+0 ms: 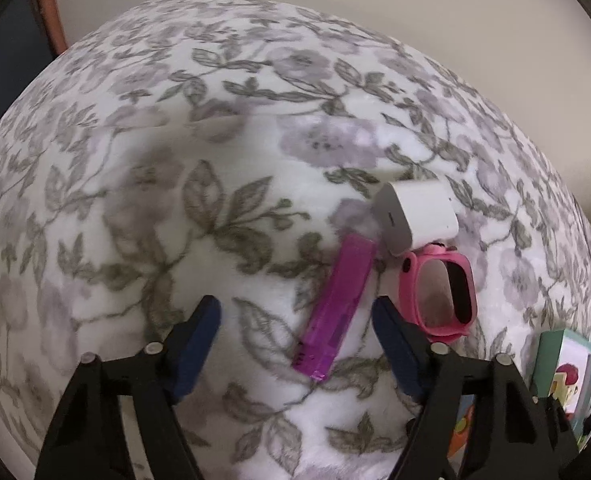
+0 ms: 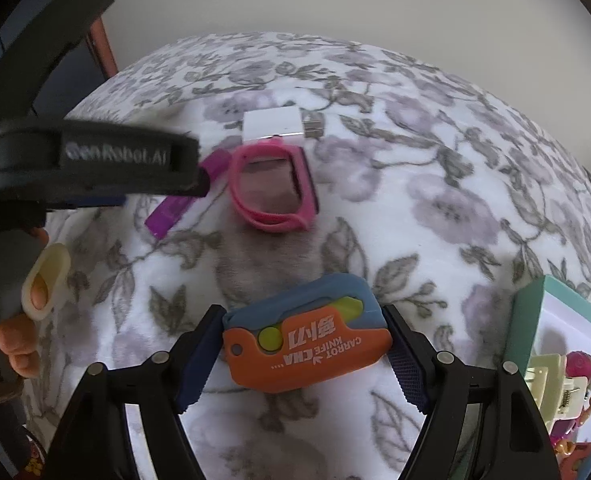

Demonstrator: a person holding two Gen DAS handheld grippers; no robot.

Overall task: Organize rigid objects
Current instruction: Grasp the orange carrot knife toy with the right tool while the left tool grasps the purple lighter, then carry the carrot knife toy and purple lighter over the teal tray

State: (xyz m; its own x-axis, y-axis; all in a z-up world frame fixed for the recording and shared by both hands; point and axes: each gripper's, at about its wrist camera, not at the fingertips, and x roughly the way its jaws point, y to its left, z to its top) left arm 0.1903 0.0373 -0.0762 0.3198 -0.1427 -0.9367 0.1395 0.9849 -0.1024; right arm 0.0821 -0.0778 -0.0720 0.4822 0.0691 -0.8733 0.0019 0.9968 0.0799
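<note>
Over a floral blanket [image 1: 143,184], the right gripper [image 2: 303,344] clamps an orange-and-blue carrot knife toy [image 2: 307,340] between its blue pads. Ahead of it lie a pink watch [image 2: 275,188], a white charger [image 2: 273,124] just beyond, and a purple lighter [image 2: 171,212] to the left. The left gripper [image 1: 297,326] hovers with jaws apart and nothing gripped, the purple lighter lying between its fingers, untouched. A teal box [image 2: 529,316] sits at the right gripper's right side.
</note>
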